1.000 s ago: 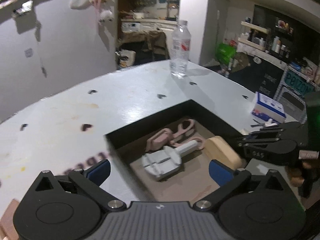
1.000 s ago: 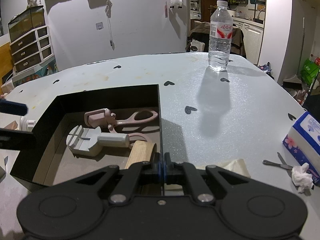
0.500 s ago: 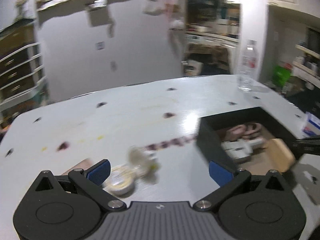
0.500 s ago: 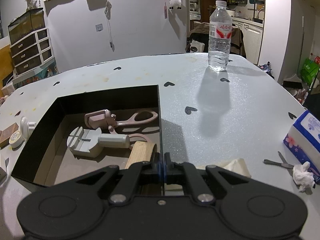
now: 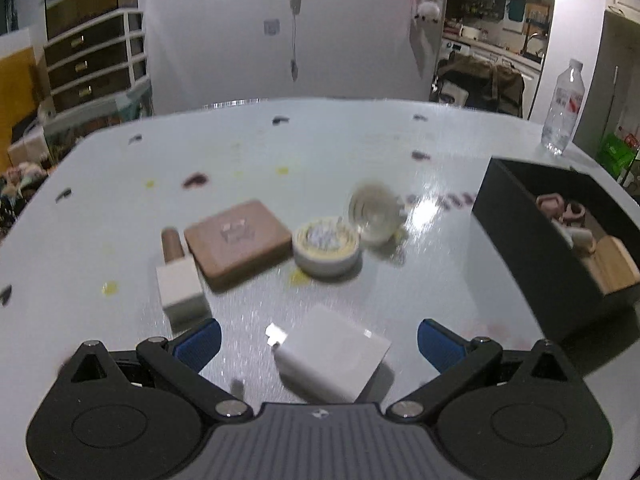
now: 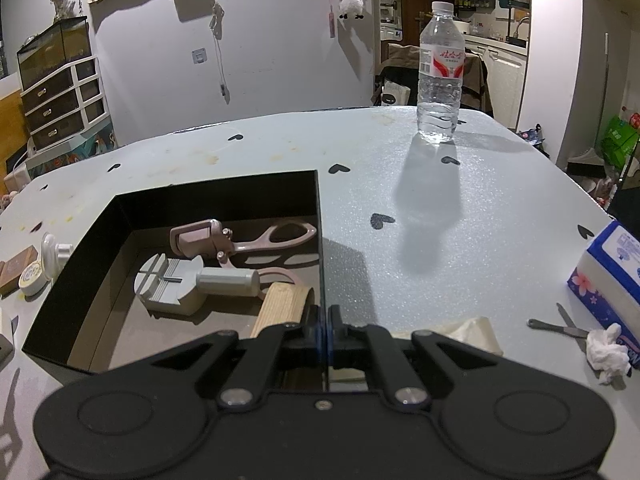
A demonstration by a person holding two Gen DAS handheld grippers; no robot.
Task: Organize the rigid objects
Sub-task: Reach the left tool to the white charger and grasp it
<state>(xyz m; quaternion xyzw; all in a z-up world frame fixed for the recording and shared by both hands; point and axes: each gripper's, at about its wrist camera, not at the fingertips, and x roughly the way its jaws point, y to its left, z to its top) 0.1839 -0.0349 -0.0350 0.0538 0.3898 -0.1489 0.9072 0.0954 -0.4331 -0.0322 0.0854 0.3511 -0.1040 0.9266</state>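
White charger (image 5: 332, 356) sits between our spread left jaws, ready to pinch, while right jaws clamp the black box (image 6: 320, 264) wall.

The left claw (image 5: 319, 340) stands wide open above the pale worktop (image 5: 360, 140), its blue pads (image 5: 199, 340) apart on either side of a white charger block (image 5: 334, 360) that lies flat between them. Beyond it lie a white-capped brown tube (image 5: 178, 276), a tan rectangular case (image 5: 238, 240) and a round open tin (image 5: 326, 248) with its lid (image 5: 374, 212) tilted up, all slightly blurred. At right sits a black box (image 5: 520, 236) holding a wooden block (image 5: 614, 264) and pink items. A water bottle (image 5: 562, 108) stands upright far right.
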